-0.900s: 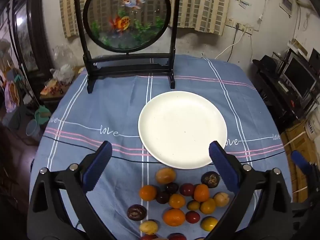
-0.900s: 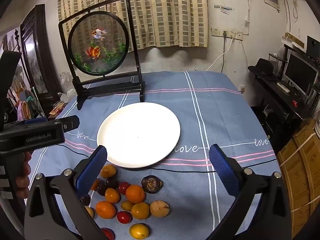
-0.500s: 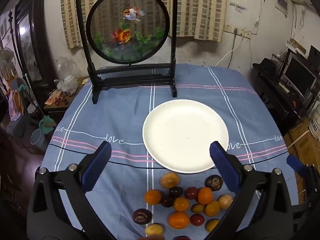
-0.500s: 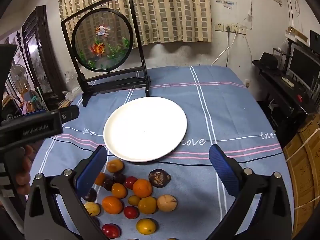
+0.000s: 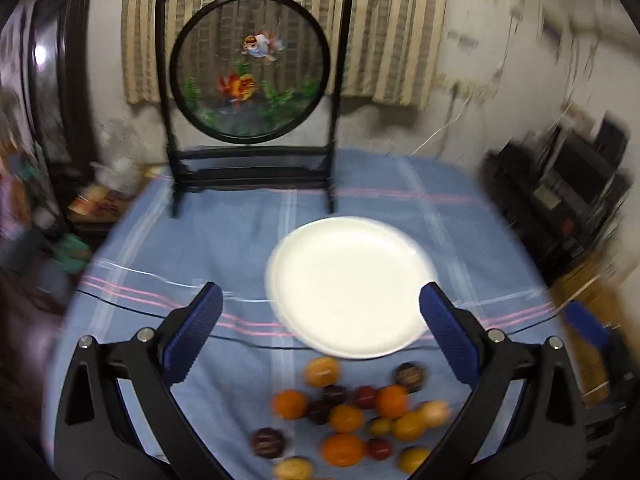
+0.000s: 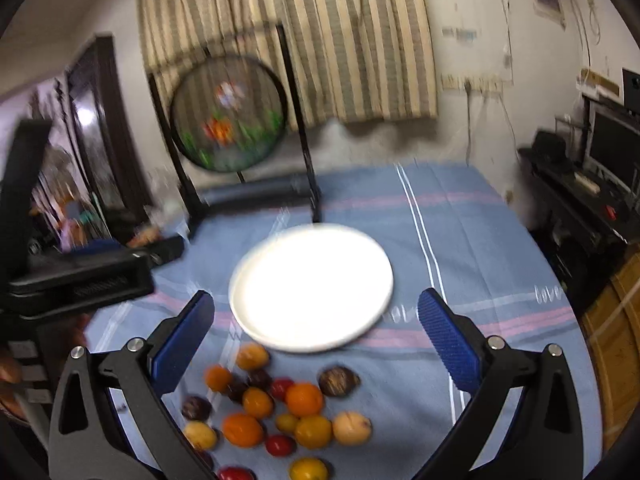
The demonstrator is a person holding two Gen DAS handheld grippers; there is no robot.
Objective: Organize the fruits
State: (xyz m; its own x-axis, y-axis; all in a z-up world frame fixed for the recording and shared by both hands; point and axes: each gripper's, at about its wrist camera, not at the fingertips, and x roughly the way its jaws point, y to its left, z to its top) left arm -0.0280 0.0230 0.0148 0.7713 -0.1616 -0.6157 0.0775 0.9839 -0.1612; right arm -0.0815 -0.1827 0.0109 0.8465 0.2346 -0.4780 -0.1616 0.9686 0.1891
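A heap of small fruits [image 5: 352,420] [image 6: 276,408], orange, yellow, red and dark purple, lies on the blue tablecloth at the near edge. Just behind the heap sits an empty white plate [image 5: 348,284] [image 6: 312,284]. My left gripper [image 5: 320,320] hovers above the cloth with its blue pads wide apart and nothing between them. My right gripper [image 6: 316,320] is likewise open and empty above the heap. The left gripper's black body [image 6: 76,280] shows at the left of the right wrist view, with a hand below it. Both views are motion-blurred.
A black-framed round goldfish screen [image 5: 252,92] [image 6: 232,120] stands at the back of the table behind the plate. Striped curtains hang on the wall. Dark shelves with electronics [image 6: 592,184] stand to the right, cluttered furniture [image 5: 36,208] to the left.
Both cameras have tilted upward and drawn back, so the plate and fruits sit lower in the views. Both grippers stayed wide open and empty.
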